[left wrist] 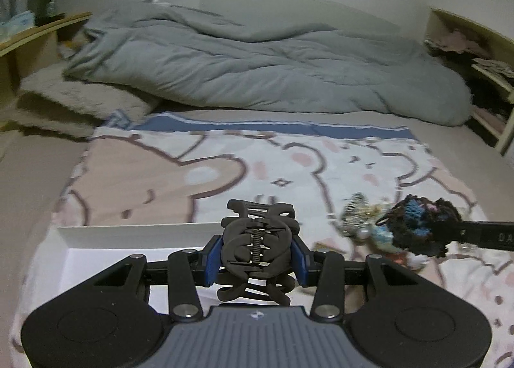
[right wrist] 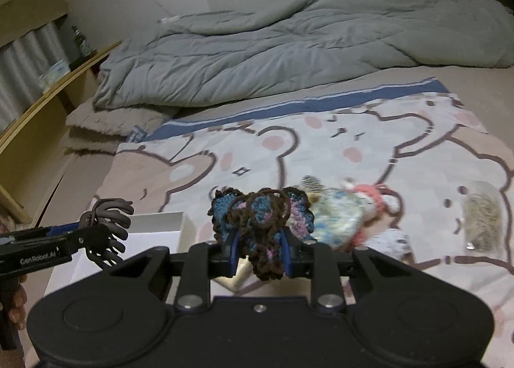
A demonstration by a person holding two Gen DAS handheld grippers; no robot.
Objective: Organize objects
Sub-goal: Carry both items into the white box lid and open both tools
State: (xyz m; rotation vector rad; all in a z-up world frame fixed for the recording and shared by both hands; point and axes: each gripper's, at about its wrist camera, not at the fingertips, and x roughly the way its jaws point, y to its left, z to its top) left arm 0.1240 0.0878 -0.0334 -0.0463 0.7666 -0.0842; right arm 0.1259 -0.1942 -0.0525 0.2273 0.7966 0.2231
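**Mina:** Handling first, please. How will the hair claw clip (left wrist: 257, 246) behave?

**Jun:** I judge it light and stiff, made of dark plastic with a spring in the middle. The curved teeth are thin and could snap or hook on cloth. The best place to hold is the thick body near the spring, and the left gripper (left wrist: 256, 255) holds it there. Its blue pads are closed on both sides of the body, with only the width of the clip between them.

**Mina:** And where is it?

**Jun:** It hangs above the white box (left wrist: 135, 233), near the far wall of the box. I think it goes inside.

**Mina:** The other hand?

**Jun:** The right gripper (right wrist: 260, 249) is closed narrowly on a crocheted scrunchie (right wrist: 260, 217), brown with blue and pink. It looks soft and very light; it will squash, not slip. It is lifted over the bear blanket (right wrist: 353, 130), just right of the box.

**Mina:** Anything left to sort?

**Jun:** Yes, a pile of hair accessories (right wrist: 353, 217) lies on the blanket behind the scrunchie. The motion blur hides their details.
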